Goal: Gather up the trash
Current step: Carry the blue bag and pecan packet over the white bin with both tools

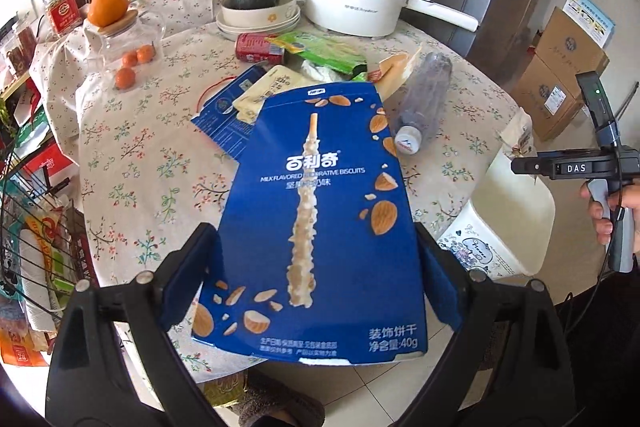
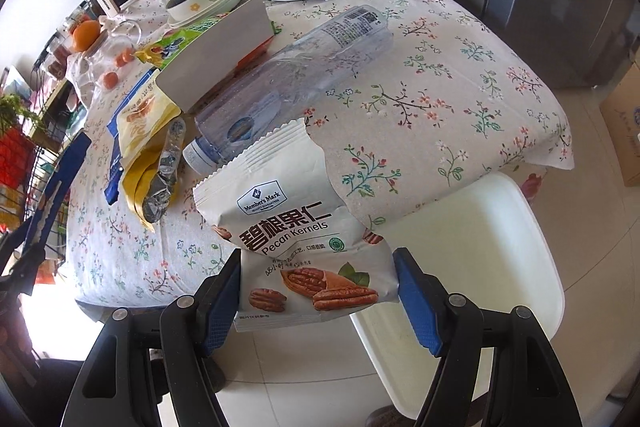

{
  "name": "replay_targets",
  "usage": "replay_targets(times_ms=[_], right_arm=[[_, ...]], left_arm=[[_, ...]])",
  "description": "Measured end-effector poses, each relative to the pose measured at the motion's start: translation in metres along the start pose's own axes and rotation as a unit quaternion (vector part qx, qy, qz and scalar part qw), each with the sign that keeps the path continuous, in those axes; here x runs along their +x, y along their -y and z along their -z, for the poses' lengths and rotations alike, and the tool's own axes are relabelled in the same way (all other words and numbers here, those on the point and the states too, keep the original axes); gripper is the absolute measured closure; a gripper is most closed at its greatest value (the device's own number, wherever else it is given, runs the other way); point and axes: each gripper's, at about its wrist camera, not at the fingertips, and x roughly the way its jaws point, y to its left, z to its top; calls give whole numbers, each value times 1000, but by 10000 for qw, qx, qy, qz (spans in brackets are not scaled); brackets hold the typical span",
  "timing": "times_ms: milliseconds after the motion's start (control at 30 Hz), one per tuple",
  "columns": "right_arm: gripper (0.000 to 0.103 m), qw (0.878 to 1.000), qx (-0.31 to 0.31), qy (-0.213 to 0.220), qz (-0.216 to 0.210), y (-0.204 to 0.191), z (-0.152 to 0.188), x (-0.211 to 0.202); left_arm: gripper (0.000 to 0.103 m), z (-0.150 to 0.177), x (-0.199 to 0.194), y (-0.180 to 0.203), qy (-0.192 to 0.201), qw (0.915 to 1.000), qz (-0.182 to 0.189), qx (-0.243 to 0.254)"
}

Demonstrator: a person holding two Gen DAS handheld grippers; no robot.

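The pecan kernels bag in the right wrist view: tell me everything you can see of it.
The pecan kernels bag is a white, soft, crinkled packet printed with a Member's Mark badge, dark Chinese lettering, "Pecan Kernels" and pictures of pecans. Its top edge is torn open and jagged. It sits between the blue pads of the right gripper, lower part by the fingers, top leaning over the edge of the floral tablecloth. A clear plastic bottle lies just behind it, and a white bin stands below to its right.
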Motion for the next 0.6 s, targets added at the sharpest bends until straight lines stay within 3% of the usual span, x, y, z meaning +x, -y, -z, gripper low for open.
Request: replay_targets(times_ms=[267, 600], right_arm=[[29, 9993, 356, 9, 111, 43, 18, -14], [29, 9964, 808, -68, 250, 99, 48, -24]], left_arm=[[9, -13, 11, 73, -94, 9962, 505, 704], [9, -20, 35, 158, -392, 9844, 1030, 1371]])
